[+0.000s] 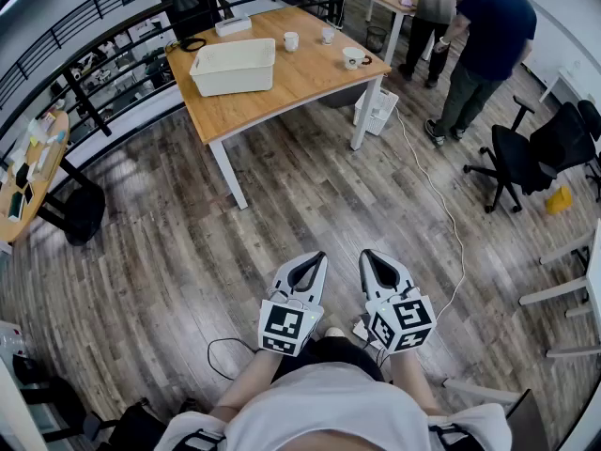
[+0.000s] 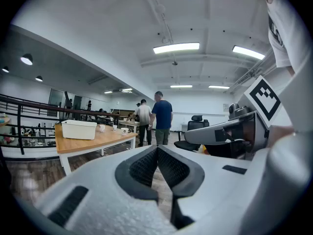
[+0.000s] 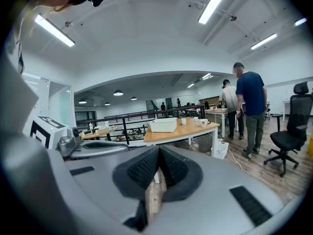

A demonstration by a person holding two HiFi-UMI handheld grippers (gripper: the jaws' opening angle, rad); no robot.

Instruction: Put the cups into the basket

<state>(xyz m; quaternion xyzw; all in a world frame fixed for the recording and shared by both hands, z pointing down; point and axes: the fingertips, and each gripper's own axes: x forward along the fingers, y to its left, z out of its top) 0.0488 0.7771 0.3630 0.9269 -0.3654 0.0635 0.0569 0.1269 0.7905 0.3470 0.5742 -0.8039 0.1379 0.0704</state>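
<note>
Far ahead stands a wooden table (image 1: 310, 78) with a white basket (image 1: 234, 66) on it. Three white cups stand to the basket's right: one (image 1: 291, 40) close by, one (image 1: 328, 36) farther back, and a handled cup (image 1: 354, 57) near the table's right edge. My left gripper (image 1: 318, 256) and right gripper (image 1: 367, 254) hang side by side over the floor, well short of the table. Both are shut with nothing between the jaws. The left gripper view shows the basket (image 2: 78, 129) and a cup (image 2: 124, 130) beyond its shut tips (image 2: 157, 148). The right gripper view shows the basket (image 3: 164, 125) beyond its shut tips (image 3: 159, 150).
Two people (image 1: 484, 36) stand to the right of the table, by another desk. A black office chair (image 1: 526, 158) is at the right, and a white cable (image 1: 437, 195) trails across the wood floor. A white bin (image 1: 378, 111) sits under the table's right end. A railing (image 1: 103, 26) runs behind.
</note>
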